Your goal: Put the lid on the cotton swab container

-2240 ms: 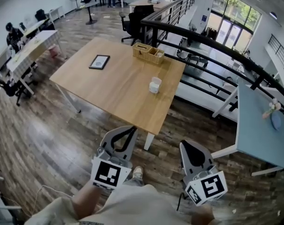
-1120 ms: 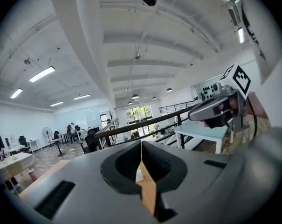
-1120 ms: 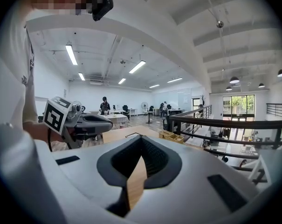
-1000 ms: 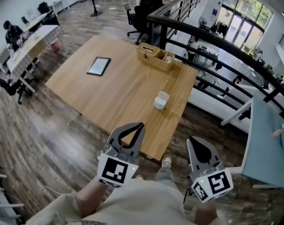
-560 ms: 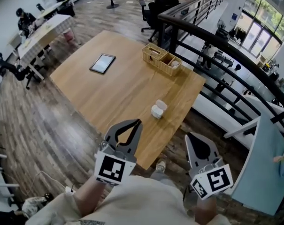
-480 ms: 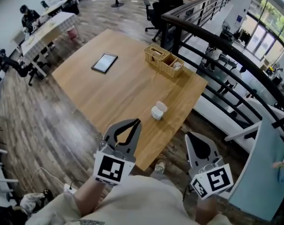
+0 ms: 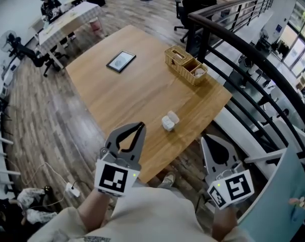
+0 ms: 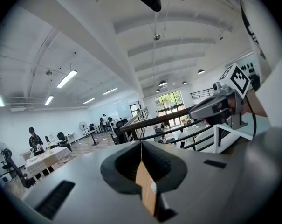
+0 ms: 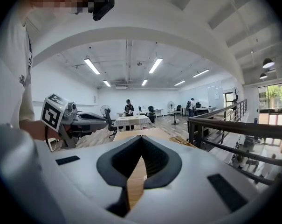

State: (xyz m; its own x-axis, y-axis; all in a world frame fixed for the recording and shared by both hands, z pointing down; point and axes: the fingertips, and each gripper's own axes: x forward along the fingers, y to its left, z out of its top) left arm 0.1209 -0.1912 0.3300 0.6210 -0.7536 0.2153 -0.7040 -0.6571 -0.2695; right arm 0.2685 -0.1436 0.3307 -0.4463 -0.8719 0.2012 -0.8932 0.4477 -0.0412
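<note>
Wood table point(image 7: 117, 92) on plank floor point(image 7: 36, 120); swab container point(image 7: 168, 122) nr edge; left hand-held gripper point(image 7: 141, 126) & right hand-held gripper point(image 7: 204, 137) closed, empty.

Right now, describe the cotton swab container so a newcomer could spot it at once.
Find the big wooden table beside the black railing. Near the table edge closest to the person sits the cotton swab container, a small white tub. It stands alone, well apart from the wicker basket at the far railing-side corner and the flat dark-framed tablet.

Table point(image 7: 127, 97) matt wood; basket point(image 7: 181, 70) wicker; container point(image 7: 168, 121) plastic.
</note>
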